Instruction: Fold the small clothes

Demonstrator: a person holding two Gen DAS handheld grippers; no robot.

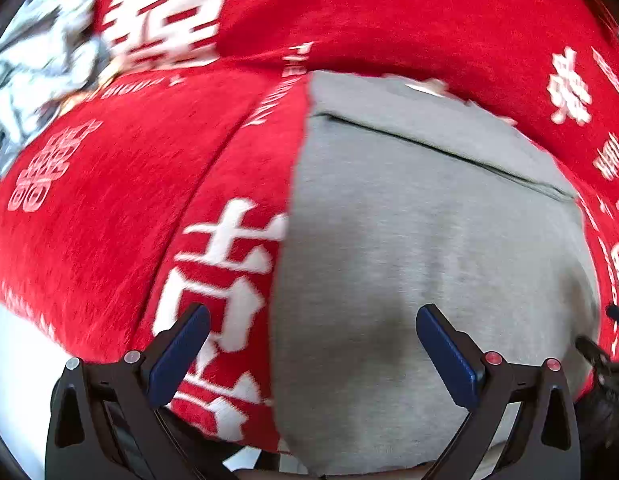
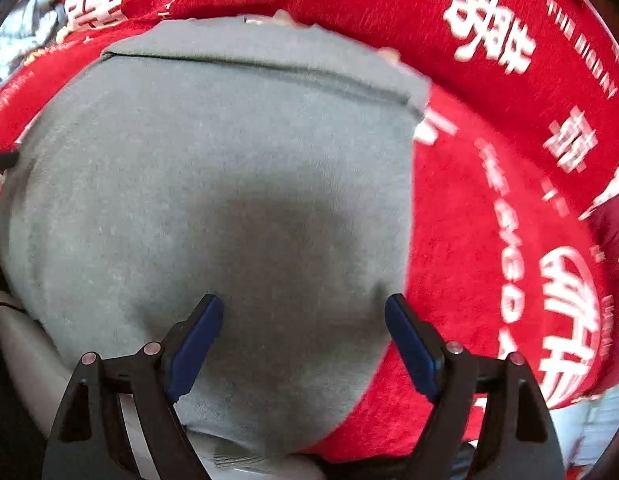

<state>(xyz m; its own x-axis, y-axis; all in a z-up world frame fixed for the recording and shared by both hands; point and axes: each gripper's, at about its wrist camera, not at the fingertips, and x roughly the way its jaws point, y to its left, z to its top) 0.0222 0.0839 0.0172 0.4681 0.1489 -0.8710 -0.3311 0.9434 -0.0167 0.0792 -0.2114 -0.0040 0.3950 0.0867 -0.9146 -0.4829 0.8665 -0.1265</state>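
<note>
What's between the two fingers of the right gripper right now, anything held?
Nothing held. In the right wrist view the right gripper stands open, and between its fingers only the flat grey garment shows, lying on the red blanket.

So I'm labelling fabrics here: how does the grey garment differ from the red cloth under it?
The grey garment is plain, while the red cloth carries white characters and lettering. The grey garment is the smaller piece, folded with a layered edge at its far side; the red cloth spreads out past it on all visible sides. The garment lies on top, the cloth beneath. Both look soft.
</note>
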